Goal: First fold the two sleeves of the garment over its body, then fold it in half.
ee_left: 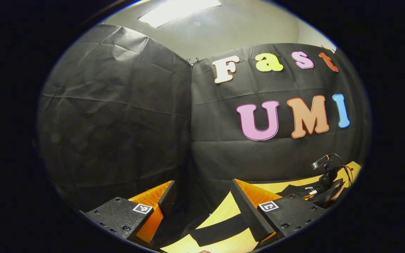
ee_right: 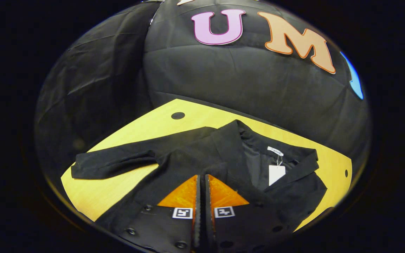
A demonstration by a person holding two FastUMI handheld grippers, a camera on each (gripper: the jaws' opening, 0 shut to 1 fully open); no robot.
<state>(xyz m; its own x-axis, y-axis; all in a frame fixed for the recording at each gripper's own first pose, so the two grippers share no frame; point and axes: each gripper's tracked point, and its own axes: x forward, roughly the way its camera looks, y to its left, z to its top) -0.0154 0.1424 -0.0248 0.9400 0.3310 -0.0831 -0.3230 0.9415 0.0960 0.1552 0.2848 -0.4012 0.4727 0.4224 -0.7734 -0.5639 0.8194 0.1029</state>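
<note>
Your left tongs (ee_left: 202,202) are spread wide apart, holding nothing. Your right tongs (ee_right: 201,186) are pressed together over the black garment (ee_right: 223,154), which lies on the yellow tabletop (ee_right: 100,189).

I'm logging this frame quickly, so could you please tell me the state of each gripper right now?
Left gripper: open, fingers wide apart, holding nothing, raised above the table.
Right gripper: shut, fingers together over the black garment; a grip on cloth cannot be told.

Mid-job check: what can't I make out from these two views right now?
- Right gripper view: whether the right gripper pinches the garment; the closed fingers hide the contact.
- Right gripper view: the hang tag is too small to read.
- Left gripper view: the garment's sleeve is cut off by the edge.
</note>
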